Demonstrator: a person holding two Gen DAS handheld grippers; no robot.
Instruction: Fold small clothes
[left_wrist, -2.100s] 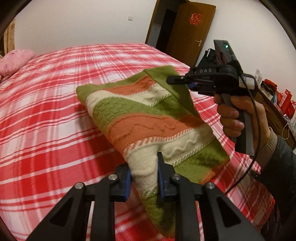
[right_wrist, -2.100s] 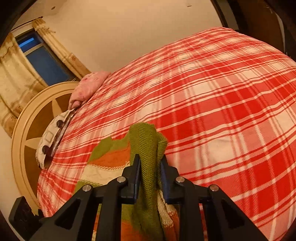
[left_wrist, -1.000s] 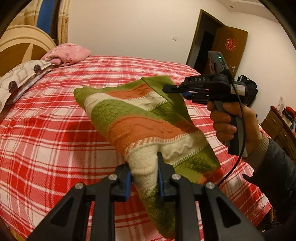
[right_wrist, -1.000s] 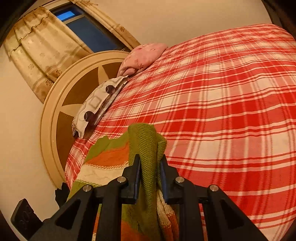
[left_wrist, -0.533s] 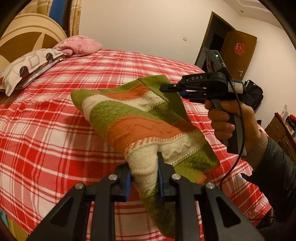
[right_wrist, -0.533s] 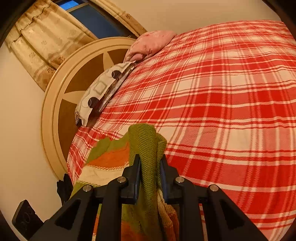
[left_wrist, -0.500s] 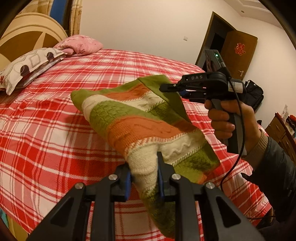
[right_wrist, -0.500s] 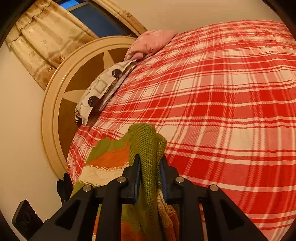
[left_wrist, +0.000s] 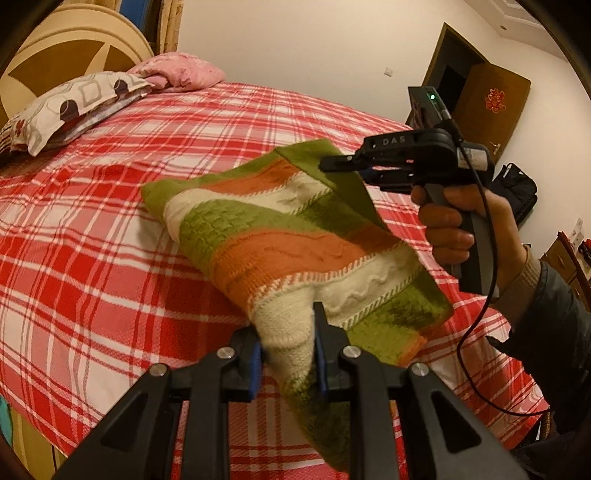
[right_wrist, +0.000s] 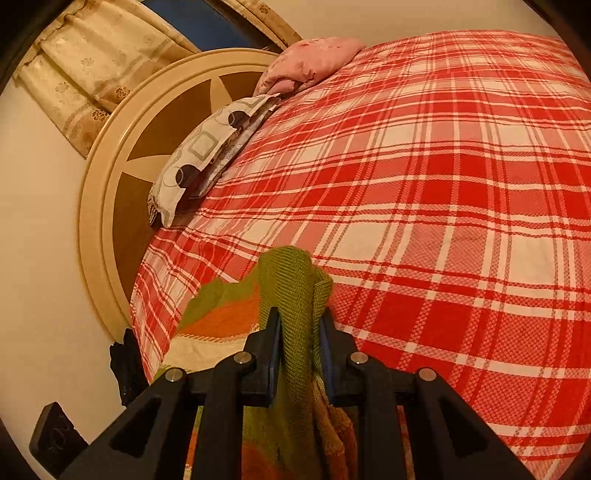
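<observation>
Over the plaid bed, my left gripper and right gripper both pinch the striped knit sweater, hanging between them.

Warm dim indoor light, soft shadows, strong fisheye bending, dark vignetted corners, sharp focus

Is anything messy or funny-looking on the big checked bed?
Nothing stands out. The striped green, orange and cream knitted garment is held up over the red plaid bedspread by the left gripper and right gripper. The patterned pillow lies a bit crooked.
</observation>
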